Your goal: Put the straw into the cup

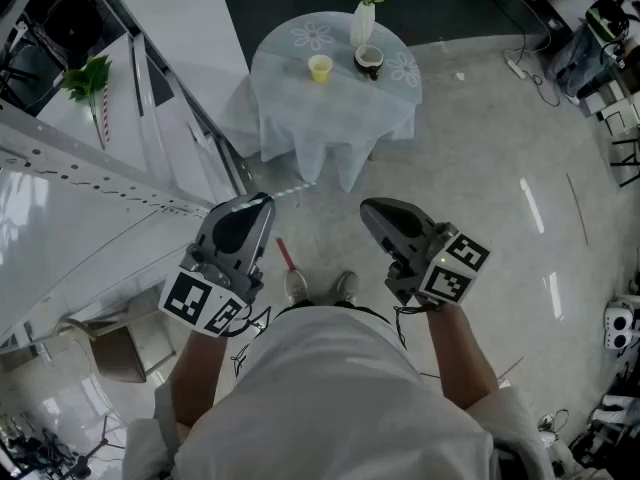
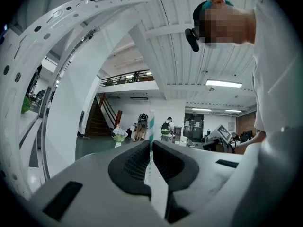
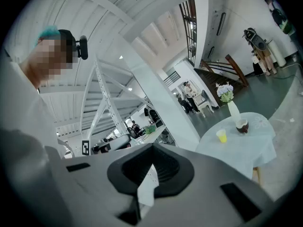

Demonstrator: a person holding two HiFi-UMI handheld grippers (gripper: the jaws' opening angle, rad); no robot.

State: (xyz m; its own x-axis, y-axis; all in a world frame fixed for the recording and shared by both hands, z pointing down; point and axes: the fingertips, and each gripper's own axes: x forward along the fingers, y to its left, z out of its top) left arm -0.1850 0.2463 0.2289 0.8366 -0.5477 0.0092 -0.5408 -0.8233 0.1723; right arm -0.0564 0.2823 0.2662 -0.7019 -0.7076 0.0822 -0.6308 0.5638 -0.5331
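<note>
Glossy grey floor fills the head view; a round, cloth-draped table bears the small yellow cup, well apart from both grippers. Left gripper view: the left gripper pinches a teal-striped straw between ribbed dark pads, its lower end hidden. Right gripper view: the right gripper is pressed together, empty.

Our count: mostly ones, three pairs

We count one round table under a pale blue flowered cloth, and on it one small yellow cup, one white vase of flowers and one dark brown round bowl. We count one green-and-white striped paper straw, two grey grippers, the left gripper and the right gripper, two black-and-white marker cubes, two pale shoes, and one thin red stick on the floor.
</note>
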